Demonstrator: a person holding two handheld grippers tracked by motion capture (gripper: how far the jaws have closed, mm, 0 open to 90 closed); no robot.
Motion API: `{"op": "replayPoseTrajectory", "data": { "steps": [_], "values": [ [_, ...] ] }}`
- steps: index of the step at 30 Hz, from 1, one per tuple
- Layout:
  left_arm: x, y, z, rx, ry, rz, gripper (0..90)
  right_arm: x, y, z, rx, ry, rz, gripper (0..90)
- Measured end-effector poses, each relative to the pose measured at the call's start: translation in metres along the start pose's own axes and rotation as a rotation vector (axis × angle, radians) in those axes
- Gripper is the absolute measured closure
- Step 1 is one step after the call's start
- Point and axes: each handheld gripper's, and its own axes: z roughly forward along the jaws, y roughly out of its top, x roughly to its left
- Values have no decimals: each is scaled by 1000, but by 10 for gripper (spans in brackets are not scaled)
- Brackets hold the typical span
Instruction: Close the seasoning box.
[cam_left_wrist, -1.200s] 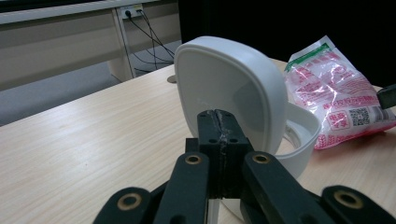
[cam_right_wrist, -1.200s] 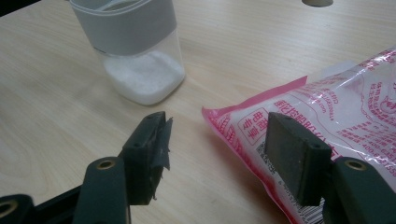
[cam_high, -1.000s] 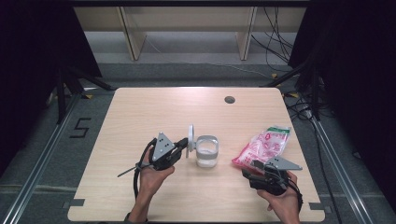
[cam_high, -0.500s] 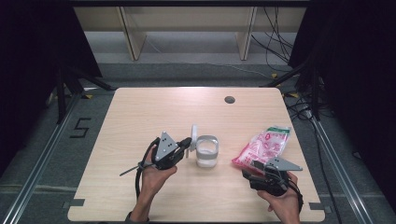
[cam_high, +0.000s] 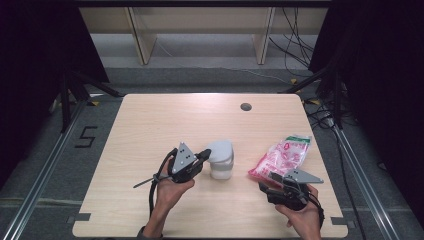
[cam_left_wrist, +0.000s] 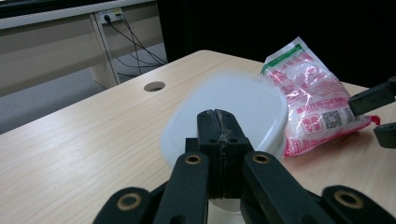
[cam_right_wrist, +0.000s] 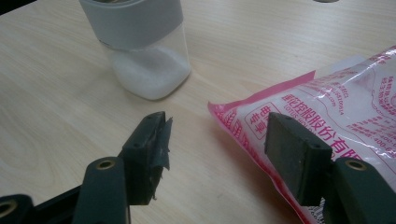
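Left gripper (cam_left_wrist: 218, 116): its fingers (cam_left_wrist: 208, 140) are pinched fully together on the edge of a thin white lid (cam_left_wrist: 243, 105), held flat just over the mouth of the jar (cam_high: 220, 162). Lid reads as light, stiff plastic — smooth, so likely slippery at the rim; the present edge pinch looks adequate, but it would twist easily if knocked. Jar is clear below a grey collar (cam_right_wrist: 135, 21), part-filled with a white granular powder (cam_right_wrist: 152, 70); probably glass or hard plastic, moderately heavy, best taken around the collar, not the slick body.

Right gripper (cam_right_wrist: 215, 140): fingers stand apart, holding nothing, the nearer end of a pink-printed bag (cam_right_wrist: 336, 107) lying between and beyond them without contact. Bag is soft, crinkly film — it will sag and shift; grip a corner or the seam.

Pose: left hand (cam_high: 170, 187) comes in from the near edge, gripper pointed level toward the jar at mid-surface (cam_high: 150, 125). Right hand (cam_high: 300, 212) rests low near the front right, gripper aimed at the bag, which lies just right of the jar, apart from it.
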Motion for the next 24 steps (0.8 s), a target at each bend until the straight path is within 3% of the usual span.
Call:
{"op": "replayPoseTrajectory", "data": {
  "steps": [2, 3, 5, 12, 14, 15, 19, 21, 24],
  "values": [
    [0, 0, -1, -3, -5, -4, 885, 1, 0, 0, 5, 4, 15, 399],
    [0, 0, -1, -5, -7, -8, 874, -1, 0, 0, -1, 5, -9, 399],
    [0, 0, -2, -5, -16, -17, 850, -2, 0, 0, -1, 5, -12, 399],
    [-2, -4, -6, 2, -68, -56, 679, -3, -1, 1, -3, -7, -16, 399],
    [-3, -7, -7, 1, -70, -68, 620, -2, -1, 2, -6, -8, -10, 399],
    [-3, -8, -8, 6, -75, -70, 603, 1, -1, 0, 9, 0, 24, 399],
    [-5, -12, -10, -4, -79, -96, 514, 0, -1, -1, 14, 4, 23, 399],
    [-4, -15, -12, 11, -72, -89, 485, 0, -1, -2, 18, 3, 29, 399],
    [-6, -19, -12, 4, -74, -104, 449, -3, -1, 0, 1, 12, 1, 399]
  ]
}}
